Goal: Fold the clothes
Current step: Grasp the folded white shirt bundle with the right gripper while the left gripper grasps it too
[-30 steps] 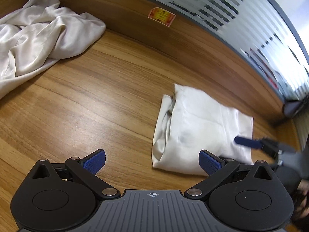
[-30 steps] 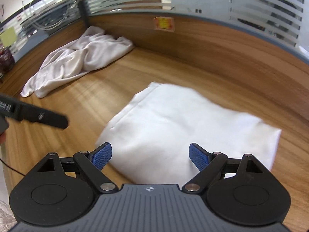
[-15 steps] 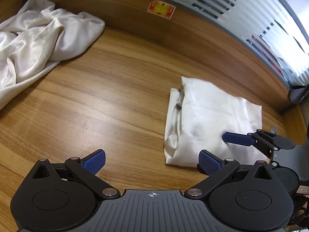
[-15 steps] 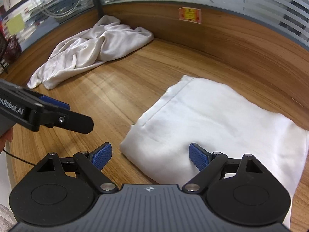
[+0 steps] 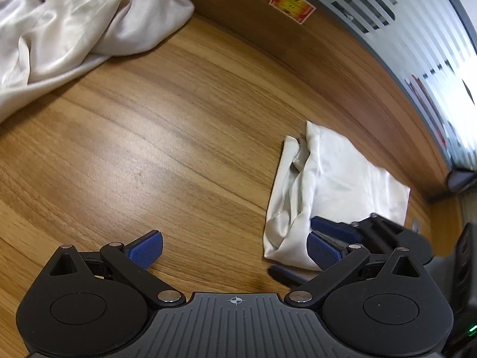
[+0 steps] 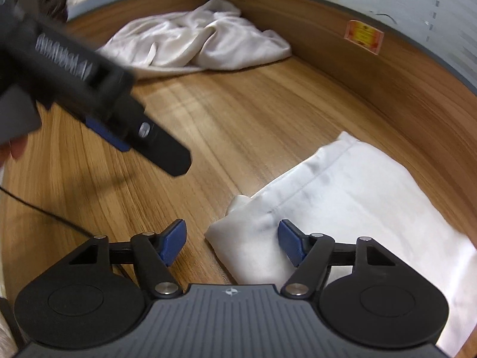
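The left gripper [image 5: 235, 249] hangs over bare desk [image 5: 179, 149] with its jaws wide and nothing between them, so the step in hand looks to be the right one's. The right gripper [image 6: 232, 244] is closing its jaws about the near left corner of the folded cloth [image 6: 357, 197], pads not yet pressing; a good grasp would take every layer at that corner, since loose inner folds show along the left side. The folded cloth lies toward the desk's right end, its long axis slanting from that near corner toward the back edge. A crumpled cloth [image 6: 193, 41] waits at the far left corner.
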